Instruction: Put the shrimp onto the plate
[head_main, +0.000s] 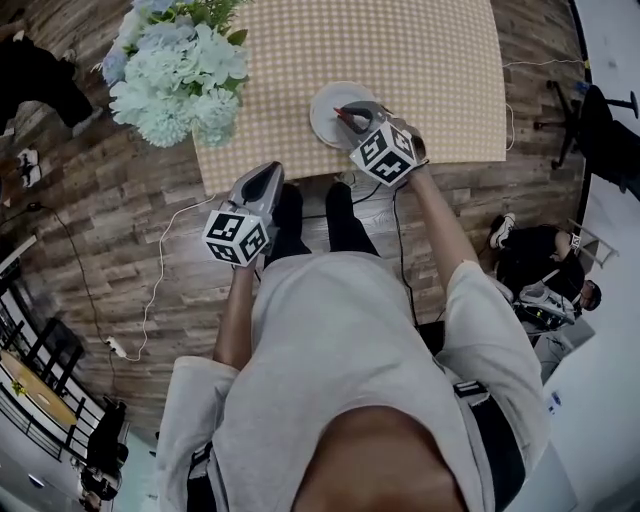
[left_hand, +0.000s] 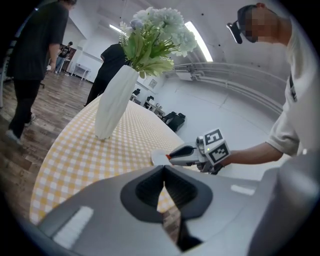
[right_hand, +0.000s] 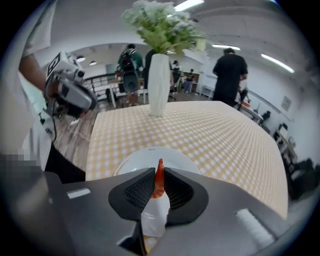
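Note:
The shrimp (right_hand: 158, 181) has a red tail and a pale body, and my right gripper (right_hand: 159, 176) is shut on it, tail pointing forward. It hangs just above the white plate (right_hand: 145, 159), which sits on the yellow checked tablecloth (right_hand: 210, 130). In the head view the right gripper (head_main: 344, 113) reaches over the plate (head_main: 327, 101) near the table's front edge. My left gripper (head_main: 271, 170) hovers at that front edge, left of the plate, with its jaws together and nothing between them. In the left gripper view the right gripper (left_hand: 170, 156) shows over the plate (left_hand: 158, 159).
A white vase (right_hand: 159, 85) with pale flowers (head_main: 178, 68) stands at the table's far left corner. Several people stand in the room behind the table. A person (head_main: 535, 262) sits on the wooden floor at the right, near an office chair (head_main: 590, 110).

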